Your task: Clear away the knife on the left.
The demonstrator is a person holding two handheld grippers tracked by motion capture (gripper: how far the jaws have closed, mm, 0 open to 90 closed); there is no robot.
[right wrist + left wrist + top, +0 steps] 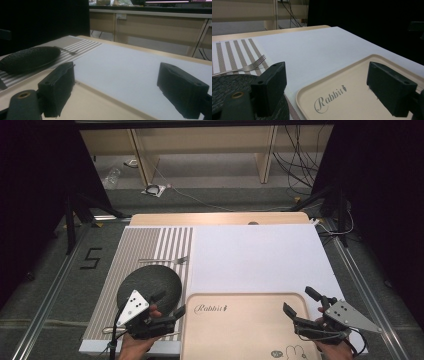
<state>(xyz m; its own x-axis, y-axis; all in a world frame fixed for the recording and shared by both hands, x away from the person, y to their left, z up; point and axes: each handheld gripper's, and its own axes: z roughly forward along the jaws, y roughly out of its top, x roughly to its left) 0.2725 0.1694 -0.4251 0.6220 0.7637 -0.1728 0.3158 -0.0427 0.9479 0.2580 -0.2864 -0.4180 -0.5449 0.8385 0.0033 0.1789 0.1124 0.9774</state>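
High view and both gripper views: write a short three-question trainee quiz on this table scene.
1. True or false: the fork lies on the striped placemat.
2. What word is printed on the beige tray?
3. The dark round plate sits: A) in the tray, B) on the placemat, C) on the floor.

Key: 1 true. 2 Rabbit. 3 B. Both the left gripper and right gripper are open, holding nothing.

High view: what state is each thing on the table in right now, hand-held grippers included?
Left hand-held gripper: open, nothing between the jaws, by the plate's near edge.
Right hand-held gripper: open, nothing held, above the tray's right edge.
Tray: flat, nothing in it.
Dark plate: flat on the striped placemat, nothing on it.
Fork: lying on the placemat beyond the plate, untouched.
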